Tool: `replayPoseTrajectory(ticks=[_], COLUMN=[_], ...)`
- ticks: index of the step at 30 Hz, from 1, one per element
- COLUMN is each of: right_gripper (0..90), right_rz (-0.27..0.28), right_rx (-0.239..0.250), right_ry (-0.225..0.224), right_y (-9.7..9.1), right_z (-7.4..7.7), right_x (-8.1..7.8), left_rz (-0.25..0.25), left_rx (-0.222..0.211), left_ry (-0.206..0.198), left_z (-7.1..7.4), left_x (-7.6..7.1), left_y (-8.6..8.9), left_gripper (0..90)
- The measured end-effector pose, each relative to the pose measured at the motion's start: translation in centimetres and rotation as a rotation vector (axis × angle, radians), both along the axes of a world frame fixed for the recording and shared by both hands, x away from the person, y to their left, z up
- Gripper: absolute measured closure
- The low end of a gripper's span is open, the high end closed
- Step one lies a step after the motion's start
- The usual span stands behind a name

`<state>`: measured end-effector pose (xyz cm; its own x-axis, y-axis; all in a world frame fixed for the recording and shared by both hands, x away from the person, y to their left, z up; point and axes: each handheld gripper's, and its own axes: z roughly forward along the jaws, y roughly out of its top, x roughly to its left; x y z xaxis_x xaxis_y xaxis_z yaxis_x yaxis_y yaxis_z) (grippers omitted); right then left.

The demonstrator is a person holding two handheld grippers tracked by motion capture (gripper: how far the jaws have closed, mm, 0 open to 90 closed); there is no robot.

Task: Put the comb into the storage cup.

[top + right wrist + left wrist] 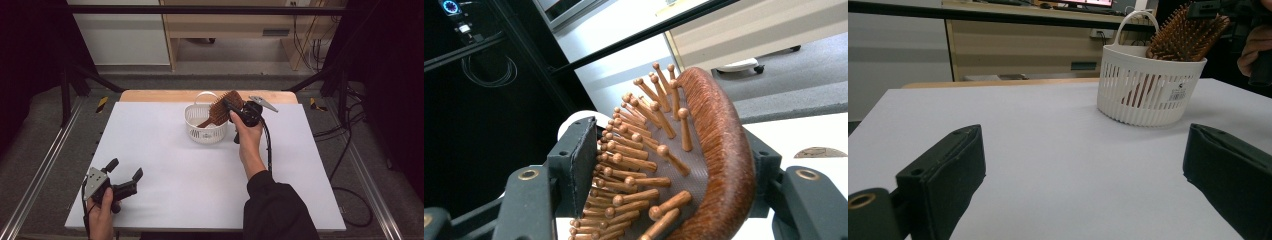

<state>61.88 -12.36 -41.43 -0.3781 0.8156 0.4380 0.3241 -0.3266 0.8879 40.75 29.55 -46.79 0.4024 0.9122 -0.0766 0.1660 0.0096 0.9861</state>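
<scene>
Wooden and bristled with round-tipped pins, the hairbrush [223, 107] leans tilted in the white slatted basket [197, 131], handle down inside and head out over the rim on the right side. The right gripper [231, 106] has its jaws on either side of the brush head, one pad at the pin tips, the other at the curved wooden back; whether the pads press or have just let go cannot be told. The basket stands near the far edge of the white table top [165, 150], with open surface on every other side. The left gripper [122, 171] rests by the near left corner, jaws spread wide around nothing, well apart from the basket.
</scene>
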Motion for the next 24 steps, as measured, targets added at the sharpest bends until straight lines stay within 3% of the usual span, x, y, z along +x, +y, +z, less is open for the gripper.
replayPoseTrajectory(ticks=[16,21,24], right_gripper=[29.2,26.3,19.8], right_rz=[-0.005,-0.005,-0.018], right_rx=[-0.032,-0.069,-0.094], right_ry=[0.023,0.012,0.005], right_y=[-0.46,-0.34,-0.18], right_z=[-0.08,-0.03,0.04], right_x=[0.10,0.03,-0.04], left_rz=[0.000,0.000,0.001], left_rx=[0.000,0.001,0.000], left_ry=[0.003,0.003,0.002], left_z=[-0.03,-0.03,-0.03], left_x=[0.02,0.02,0.02], left_y=[-0.04,-0.03,-0.01], left_gripper=[3.5,3.5,3.5])
